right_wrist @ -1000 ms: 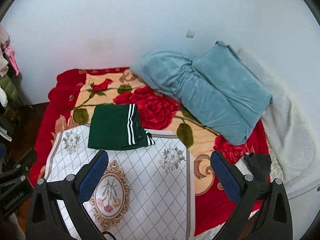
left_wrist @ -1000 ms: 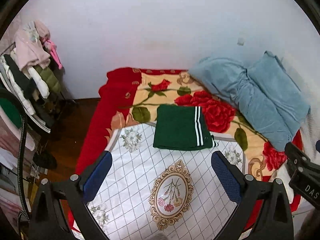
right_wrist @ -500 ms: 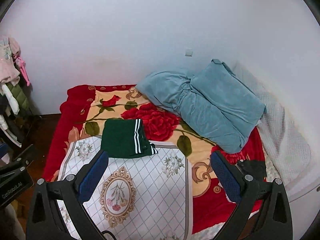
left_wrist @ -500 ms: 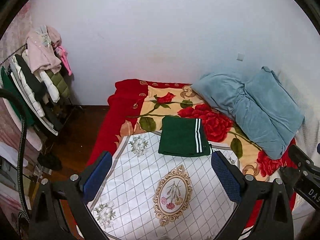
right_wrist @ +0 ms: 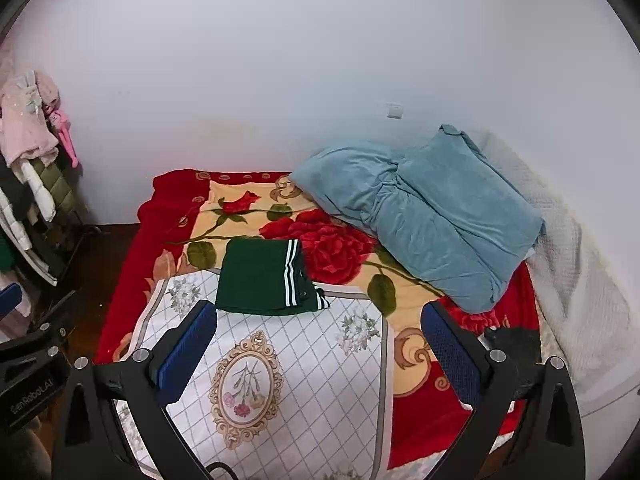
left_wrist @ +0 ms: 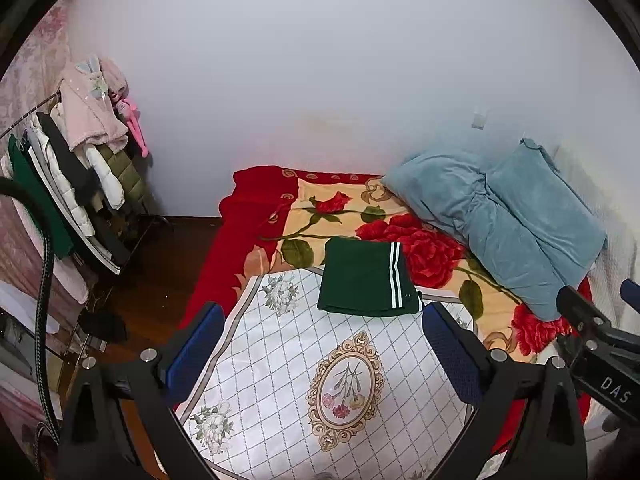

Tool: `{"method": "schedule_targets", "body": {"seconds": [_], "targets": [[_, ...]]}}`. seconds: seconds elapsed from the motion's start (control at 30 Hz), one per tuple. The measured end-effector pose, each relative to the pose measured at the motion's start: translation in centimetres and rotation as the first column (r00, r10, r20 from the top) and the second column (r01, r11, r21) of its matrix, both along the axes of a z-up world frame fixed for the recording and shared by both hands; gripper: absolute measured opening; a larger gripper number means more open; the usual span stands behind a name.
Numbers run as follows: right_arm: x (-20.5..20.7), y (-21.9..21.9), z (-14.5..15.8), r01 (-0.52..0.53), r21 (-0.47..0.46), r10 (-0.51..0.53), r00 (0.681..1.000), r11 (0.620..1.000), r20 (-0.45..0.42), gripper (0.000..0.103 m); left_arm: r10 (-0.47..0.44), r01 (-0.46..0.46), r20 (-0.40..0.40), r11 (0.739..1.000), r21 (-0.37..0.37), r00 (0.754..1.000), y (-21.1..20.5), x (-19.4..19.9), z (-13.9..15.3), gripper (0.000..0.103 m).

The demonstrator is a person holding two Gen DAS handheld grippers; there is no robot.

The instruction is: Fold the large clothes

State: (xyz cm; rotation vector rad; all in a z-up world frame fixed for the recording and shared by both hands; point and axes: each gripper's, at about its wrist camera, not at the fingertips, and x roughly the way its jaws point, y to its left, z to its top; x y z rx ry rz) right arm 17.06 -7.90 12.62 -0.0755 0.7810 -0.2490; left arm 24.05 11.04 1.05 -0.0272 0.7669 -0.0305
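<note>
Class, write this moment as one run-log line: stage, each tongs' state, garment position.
stage: fold done | left tongs: open, empty | right tongs: open, empty | green garment: folded, flat on white quilted cloth

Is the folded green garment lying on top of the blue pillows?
No, the folded green garment lies apart from the blue pillows, straddling the far edge of the white quilted cloth and the rose blanket.

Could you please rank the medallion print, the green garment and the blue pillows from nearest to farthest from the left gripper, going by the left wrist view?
From the left gripper:
1. Medallion print, on the white sheet between the fingers.
2. Green garment, folded, just ahead at the sheet's far edge.
3. Blue pillows, farther back on the right by the wall.
</note>
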Motion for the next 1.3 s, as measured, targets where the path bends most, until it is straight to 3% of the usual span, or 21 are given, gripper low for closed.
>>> {"method": "schedule_targets", "body": {"seconds": [1.3], "targets": [[-1.3, 0.1, 0.9, -0.018, -0.004, 0.018, 1.0, 1.0, 0.024, 0.103, 0.0, 0.001, 0.015, 1.0, -0.005, 1.0, -0.6, -1.0, 1.6, 0.101]]}}
